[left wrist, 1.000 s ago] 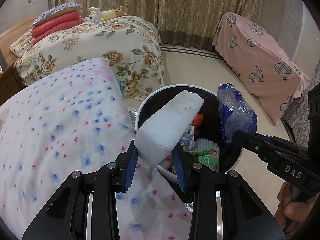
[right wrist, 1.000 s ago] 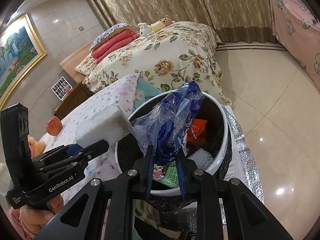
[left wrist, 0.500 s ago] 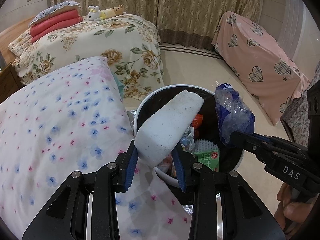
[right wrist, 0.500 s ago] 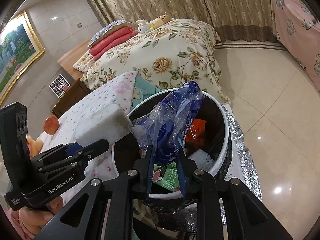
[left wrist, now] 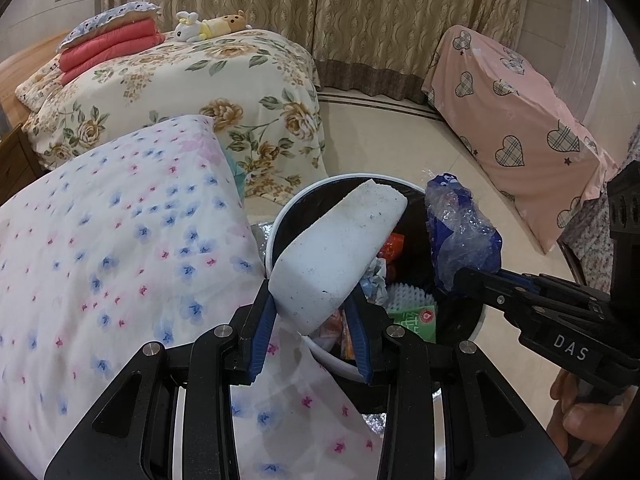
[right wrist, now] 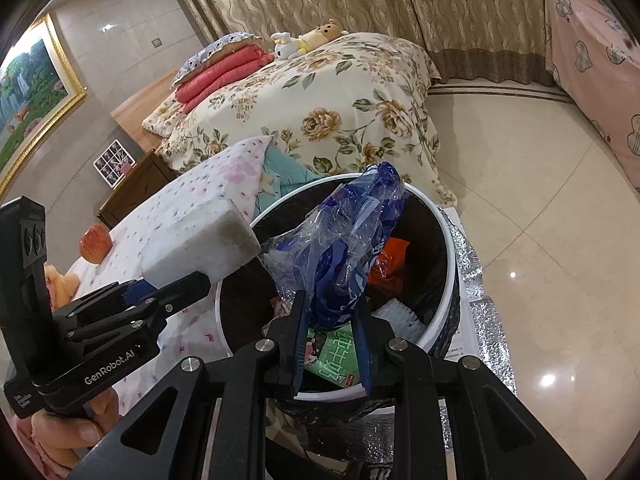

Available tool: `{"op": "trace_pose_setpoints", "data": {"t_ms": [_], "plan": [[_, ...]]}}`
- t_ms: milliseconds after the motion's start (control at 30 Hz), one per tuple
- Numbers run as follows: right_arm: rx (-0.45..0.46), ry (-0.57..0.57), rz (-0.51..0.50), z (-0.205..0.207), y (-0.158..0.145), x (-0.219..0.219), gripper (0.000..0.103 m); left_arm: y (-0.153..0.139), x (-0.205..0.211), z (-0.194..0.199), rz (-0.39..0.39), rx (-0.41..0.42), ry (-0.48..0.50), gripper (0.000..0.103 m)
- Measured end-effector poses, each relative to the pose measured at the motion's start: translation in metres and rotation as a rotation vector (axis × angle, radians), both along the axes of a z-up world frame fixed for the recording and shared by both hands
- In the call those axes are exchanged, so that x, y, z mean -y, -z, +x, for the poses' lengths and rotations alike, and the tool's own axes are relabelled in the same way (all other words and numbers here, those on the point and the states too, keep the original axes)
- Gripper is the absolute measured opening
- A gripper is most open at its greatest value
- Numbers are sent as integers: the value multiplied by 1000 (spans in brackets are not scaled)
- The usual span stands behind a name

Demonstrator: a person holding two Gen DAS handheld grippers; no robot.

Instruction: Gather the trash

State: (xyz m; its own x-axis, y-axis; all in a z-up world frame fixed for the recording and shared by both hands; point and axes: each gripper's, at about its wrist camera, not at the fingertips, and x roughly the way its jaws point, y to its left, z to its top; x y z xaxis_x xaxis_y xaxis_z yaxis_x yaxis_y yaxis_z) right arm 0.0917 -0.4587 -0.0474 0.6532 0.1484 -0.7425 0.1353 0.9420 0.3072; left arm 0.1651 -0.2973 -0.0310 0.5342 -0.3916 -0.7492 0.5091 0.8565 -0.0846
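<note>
A round bin (left wrist: 280,224) (right wrist: 450,240) with a white rim and black liner stands on the floor beside the bed, part full of wrappers. My left gripper (left wrist: 312,312) (right wrist: 176,284) is shut on a white foam block (left wrist: 340,252) (right wrist: 200,244), held tilted over the bin's near left rim. My right gripper (right wrist: 330,328) (left wrist: 464,276) is shut on a crumpled blue and clear plastic bag (right wrist: 348,248) (left wrist: 460,232), held above the bin's right side. Both pieces hang over the bin opening.
A mattress with a blue and pink flower sheet (left wrist: 100,248) presses against the bin's left side. A floral bed (left wrist: 192,92) lies behind, and pink heart-cloth furniture (left wrist: 520,120) is at the right. An apple (right wrist: 95,244) sits on the sheet. Silver foil (right wrist: 476,288) lies under the bin.
The right gripper and its blue bag drifted slightly toward the middle of the bin. The left gripper and the foam block held still.
</note>
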Motion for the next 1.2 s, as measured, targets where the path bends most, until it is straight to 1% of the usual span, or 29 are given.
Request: {"op": "trace_pose_setpoints", "data": {"t_ms": [167,233,267,300,367,433,500,633,667,800,867,933,1000,1100,1200], "plan": [[-12,-1,-5,1,1,1,23,0,0,1,-4,-11,-3,37],[-20,1,-4,2,1,2,25,1,1,1,-1,-18,-4,39],[-24,8,-4,1,2,3,32,1,0,2,0,-21,-7,43],[-25,13,-3,1,1,5,45,0,-1,1,-5,-24,-9,45],[-23,20,0,-1,-1,7,52,-2,-4,0,-13,-22,-19,52],[-21,26,-1,-2,-2,8,53,-4,-7,-1,-19,-17,-22,53],[-12,35,6,-5,-5,9,60,-7,-11,-4,-22,-10,-27,53],[14,48,22,-14,-11,9,64,-11,-24,-10,-36,-9,-50,54],[19,51,25,-15,-12,8,67,-12,-28,-13,-36,-5,-64,55],[50,59,37,-25,-18,0,78,-15,-46,-27,-53,12,-96,61],[59,62,39,-29,-20,-4,80,-17,-58,-35,-64,23,-117,63],[76,63,42,-34,-24,-11,82,-20,-72,-44,-86,31,-145,65],[100,68,47,-40,-28,-19,88,-22,-88,-50,-109,43,-178,67],[145,63,59,-50,-33,-36,94,-25,-110,-62,-134,69,-217,71],[181,47,49,-57,-36,-55,94,-26,-129,-71,-140,93,-254,73]]}}
